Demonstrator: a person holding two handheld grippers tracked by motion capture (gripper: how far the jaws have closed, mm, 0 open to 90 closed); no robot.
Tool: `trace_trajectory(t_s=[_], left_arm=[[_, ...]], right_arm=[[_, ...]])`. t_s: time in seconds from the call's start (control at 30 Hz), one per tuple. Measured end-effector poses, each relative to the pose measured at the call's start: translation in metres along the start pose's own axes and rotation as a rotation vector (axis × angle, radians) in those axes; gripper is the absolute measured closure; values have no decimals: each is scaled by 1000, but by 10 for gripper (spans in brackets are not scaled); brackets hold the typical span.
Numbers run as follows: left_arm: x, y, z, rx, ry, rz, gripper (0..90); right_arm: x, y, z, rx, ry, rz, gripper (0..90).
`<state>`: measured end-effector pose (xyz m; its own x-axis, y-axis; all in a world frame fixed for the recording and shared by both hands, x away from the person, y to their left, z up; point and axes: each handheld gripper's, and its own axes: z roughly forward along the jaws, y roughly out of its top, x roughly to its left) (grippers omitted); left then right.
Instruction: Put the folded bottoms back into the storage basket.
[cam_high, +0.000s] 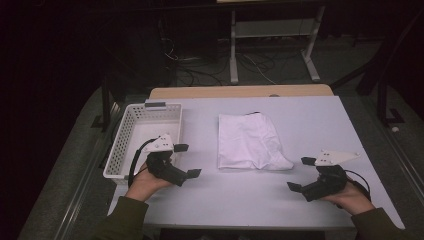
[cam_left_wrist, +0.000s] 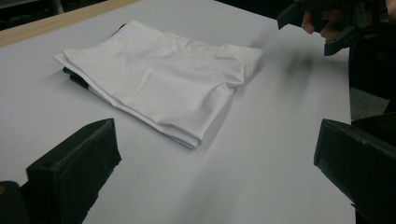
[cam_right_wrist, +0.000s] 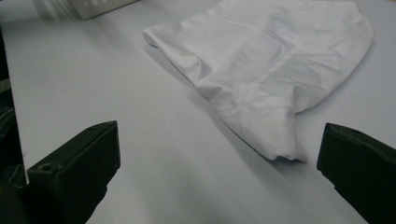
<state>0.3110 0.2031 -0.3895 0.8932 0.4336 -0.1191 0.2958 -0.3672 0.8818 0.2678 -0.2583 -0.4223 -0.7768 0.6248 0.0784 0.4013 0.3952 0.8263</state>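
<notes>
Two hand-held grippers flank a folded white cloth garment (cam_high: 250, 142) that lies flat near the middle of the pale grey desk (cam_high: 300, 120). The high view takes in the whole layout, including a white perforated plastic basket (cam_high: 131, 131) at the desk's left edge, well apart from the garment; its visible floor looks bare, though the left hand-held gripper (cam_high: 187, 160) covers its near corner. The left gripper view brings out a dark layer (cam_left_wrist: 74, 77) peeking from under the garment's folded edge, and the right hand-held gripper (cam_left_wrist: 322, 27) held above the desk beyond the cloth. The right gripper view shows a mesh-textured patch (cam_right_wrist: 271, 123) at the garment's nearest corner, and a corner of the basket (cam_right_wrist: 95, 7) at the top.

The left hand (cam_high: 145, 182) holds its hand-held gripper just beside the basket, jaws spread wide and pointing right toward the garment. The right hand (cam_high: 350, 196) holds its own (cam_high: 301, 174) near the desk's right front, jaws likewise wide apart, aimed left at the cloth. Neither touches the garment.
</notes>
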Motion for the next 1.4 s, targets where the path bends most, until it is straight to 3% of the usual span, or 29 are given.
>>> trace_trajectory(t_s=[0.3,0.57,0.7,1.4], left_arm=[[3,-1,0,-10,-18,-23,0],[3,-2,-1,-14,-24,-15,0],[2,-2,0,-12,-9,-6,0],[4,-3,-1,-20,-10,-34,0]], right_arm=[[-2,6,6,-4,24,-2,0],[-2,12,10,-16,37,-7,0],[-1,14,13,-16,42,-14,0],[-4,28,24,-31,69,-17,0]])
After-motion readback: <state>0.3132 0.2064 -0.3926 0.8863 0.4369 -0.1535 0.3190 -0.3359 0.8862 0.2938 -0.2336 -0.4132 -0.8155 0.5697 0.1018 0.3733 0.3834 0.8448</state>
